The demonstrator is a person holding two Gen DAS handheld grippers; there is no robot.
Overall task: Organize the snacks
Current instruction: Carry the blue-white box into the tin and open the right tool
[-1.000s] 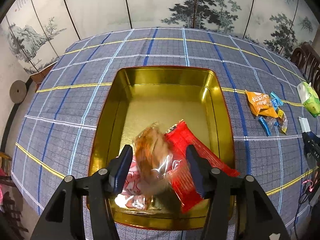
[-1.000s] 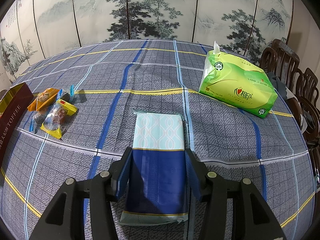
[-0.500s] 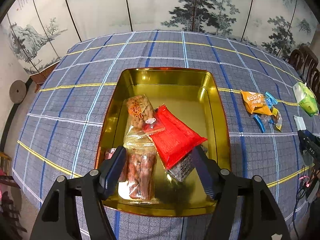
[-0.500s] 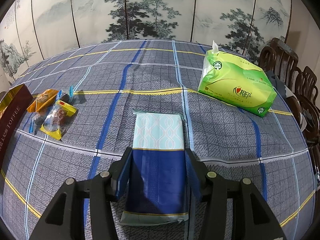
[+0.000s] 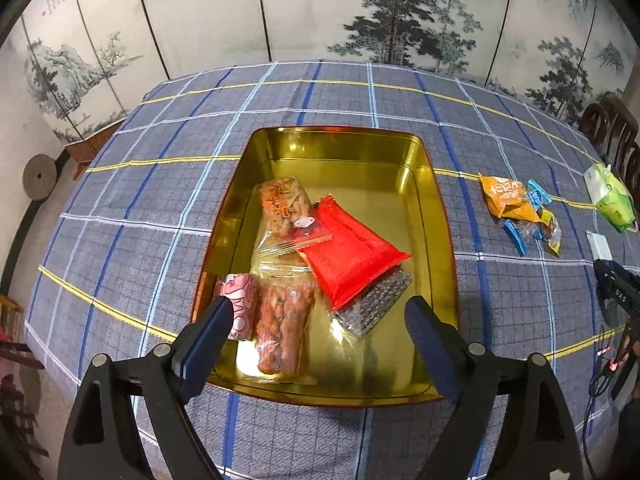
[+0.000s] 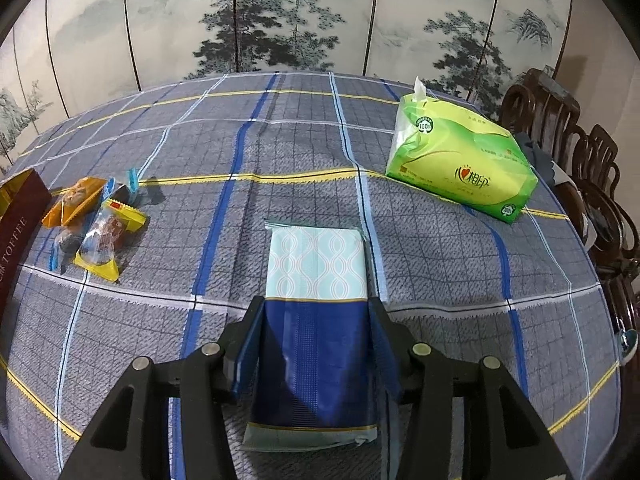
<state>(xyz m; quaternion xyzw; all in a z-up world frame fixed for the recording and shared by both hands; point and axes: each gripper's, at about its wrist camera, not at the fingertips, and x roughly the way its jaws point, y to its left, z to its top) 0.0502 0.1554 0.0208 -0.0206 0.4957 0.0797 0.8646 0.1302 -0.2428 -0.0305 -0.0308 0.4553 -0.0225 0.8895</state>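
Note:
A gold tin holds a clear bag of orange snacks, a bag of reddish-brown sticks, a red packet, a pink packet and a dark patterned packet. My left gripper hovers over the tin's near end; its jaws are opening and press on nothing. On the cloth, my right gripper is shut on a blue-and-teal packet, one pad on each long side. An orange packet and a yellow-ended candy lie loose to its left.
A green tissue pack sits at the back right of the plaid tablecloth. The tin's dark red wall shows at the far left of the right wrist view. Wooden chairs line the right edge, and a painted folding screen stands behind.
My left gripper let go of the clear bag of orange snacks, which now lies in the tin, and its jaws spread wide as it drew back. The right gripper kept its grip.

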